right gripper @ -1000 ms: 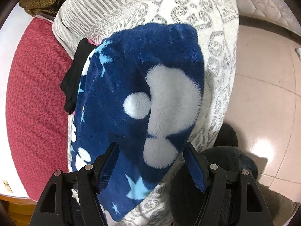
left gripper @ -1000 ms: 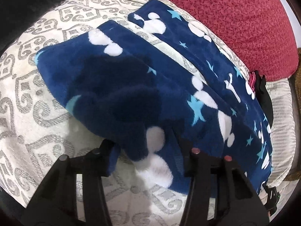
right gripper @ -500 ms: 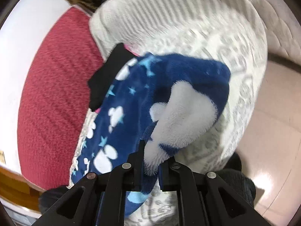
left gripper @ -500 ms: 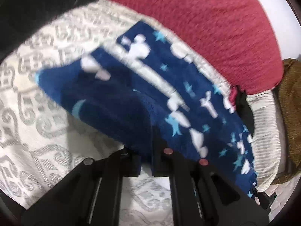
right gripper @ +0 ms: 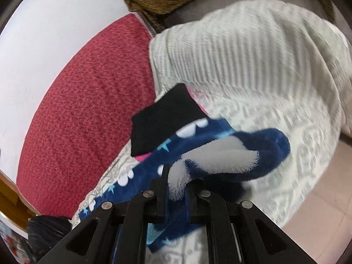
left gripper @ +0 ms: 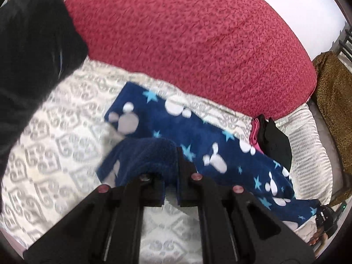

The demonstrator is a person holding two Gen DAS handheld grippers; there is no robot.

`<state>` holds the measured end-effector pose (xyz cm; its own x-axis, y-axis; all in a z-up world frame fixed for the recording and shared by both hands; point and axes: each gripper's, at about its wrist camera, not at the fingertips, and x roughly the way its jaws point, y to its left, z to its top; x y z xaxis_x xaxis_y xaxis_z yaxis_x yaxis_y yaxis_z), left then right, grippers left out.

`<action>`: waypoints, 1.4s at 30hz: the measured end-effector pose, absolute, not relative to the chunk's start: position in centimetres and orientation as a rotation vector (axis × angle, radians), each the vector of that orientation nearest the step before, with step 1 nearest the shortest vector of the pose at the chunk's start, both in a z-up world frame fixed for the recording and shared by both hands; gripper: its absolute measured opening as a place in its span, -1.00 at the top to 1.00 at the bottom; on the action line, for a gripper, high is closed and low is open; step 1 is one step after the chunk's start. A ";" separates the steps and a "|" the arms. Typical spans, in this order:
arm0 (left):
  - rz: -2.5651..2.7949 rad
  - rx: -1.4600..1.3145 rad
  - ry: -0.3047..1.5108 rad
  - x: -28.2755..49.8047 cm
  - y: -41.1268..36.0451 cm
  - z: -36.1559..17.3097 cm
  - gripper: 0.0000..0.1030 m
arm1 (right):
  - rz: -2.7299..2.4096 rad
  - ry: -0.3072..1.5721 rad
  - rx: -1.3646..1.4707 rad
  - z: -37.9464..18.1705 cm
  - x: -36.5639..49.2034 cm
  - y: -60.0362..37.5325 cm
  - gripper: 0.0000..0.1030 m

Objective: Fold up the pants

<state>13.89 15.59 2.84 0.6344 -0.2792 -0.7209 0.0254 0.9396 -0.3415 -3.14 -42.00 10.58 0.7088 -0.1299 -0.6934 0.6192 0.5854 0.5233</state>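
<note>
Navy fleece pants [left gripper: 198,145] are pinched in both the left gripper [left gripper: 170,165] and right gripper [right gripper: 178,184].

Two matte black two-finger grippers are showing in close-up. The left gripper [left gripper: 170,171] is displaying flat black fingers [left gripper: 184,169] on angular, triangular-cut arms, with four round reddish screw heads running across the linkage. The right gripper [right gripper: 177,189] is showing the same black open-frame build, its four screw heads looking silver-grey, with blue edging glinting inside the frame below the fingers [right gripper: 164,180]. Thin slots are running down the arms of both.
</note>
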 end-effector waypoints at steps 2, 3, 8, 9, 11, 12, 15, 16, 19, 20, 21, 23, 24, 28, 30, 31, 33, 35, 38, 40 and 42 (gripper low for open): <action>-0.168 -0.286 0.856 15.7 14.7 3.6 0.84 | -0.472 0.653 0.809 11.0 -0.9 -42.6 0.82; -0.166 -0.277 0.855 16.4 14.3 3.8 0.84 | -0.471 0.653 0.801 11.1 -0.2 -42.8 0.82; -0.143 -0.216 0.891 21.9 11.6 3.7 0.84 | -0.476 0.698 0.760 10.1 5.3 -44.4 0.82; -0.138 -0.198 0.901 23.0 10.9 3.5 0.84 | -0.479 0.707 0.753 9.8 5.9 -44.6 0.82; -0.125 -0.168 0.923 25.5 9.6 2.9 0.84 | -0.493 0.743 0.734 8.5 8.3 -45.5 0.82; -0.119 -0.160 0.935 26.5 9.1 2.6 0.82 | -0.497 0.765 0.725 7.8 9.3 -45.9 0.82; -0.061 -0.149 1.014 31.1 7.7 0.5 0.79 | -0.509 0.842 0.714 5.2 12.5 -47.2 0.79; -0.044 -0.140 1.042 32.5 7.2 -0.3 0.77 | -0.513 0.869 0.710 4.3 13.4 -47.7 0.79; -0.010 -0.083 1.104 36.0 5.6 -2.9 0.66 | -0.529 0.977 0.699 0.5 16.6 -49.2 0.71; 0.004 -0.041 1.138 37.2 4.9 -4.2 0.65 | -0.532 1.039 0.686 -1.1 17.8 -49.7 0.66; 0.016 -0.009 1.168 37.9 4.4 -5.2 0.61 | -0.521 1.113 0.667 -2.8 19.0 -50.0 0.61; 0.030 0.053 1.237 39.2 3.6 -7.2 0.58 | -0.486 1.196 0.638 -4.8 20.0 -50.2 0.57; 0.036 0.085 1.260 39.6 3.3 -7.9 0.57 | -0.474 1.206 0.629 -5.2 20.1 -50.2 0.56; 0.019 0.221 1.330 40.7 2.3 -8.9 0.56 | -0.393 1.223 0.592 -5.4 20.0 -50.4 0.54; -0.006 0.289 1.367 41.0 2.1 -8.2 0.51 | -0.361 1.233 0.567 -5.3 19.7 -50.5 0.53; -0.016 0.317 1.371 41.0 2.1 -7.5 0.51 | -0.356 1.236 0.561 -5.4 19.6 -50.5 0.53; -0.032 0.349 1.376 40.6 2.2 -6.0 0.49 | -0.354 1.239 0.539 -5.4 19.4 -50.1 0.53; -0.034 0.380 1.372 40.0 2.5 -4.4 0.42 | -0.361 1.242 0.517 -5.6 19.4 -49.7 0.53; -0.016 0.433 1.368 39.0 3.0 -3.2 0.34 | -0.377 1.240 0.491 -6.0 19.4 -49.1 0.53; -0.014 0.451 1.364 38.8 3.0 -2.5 0.28 | -0.386 1.243 0.465 -6.0 19.7 -48.4 0.53; -0.023 0.450 1.348 38.6 3.3 -1.7 0.20 | -0.393 1.251 0.424 -6.0 19.8 -47.5 0.53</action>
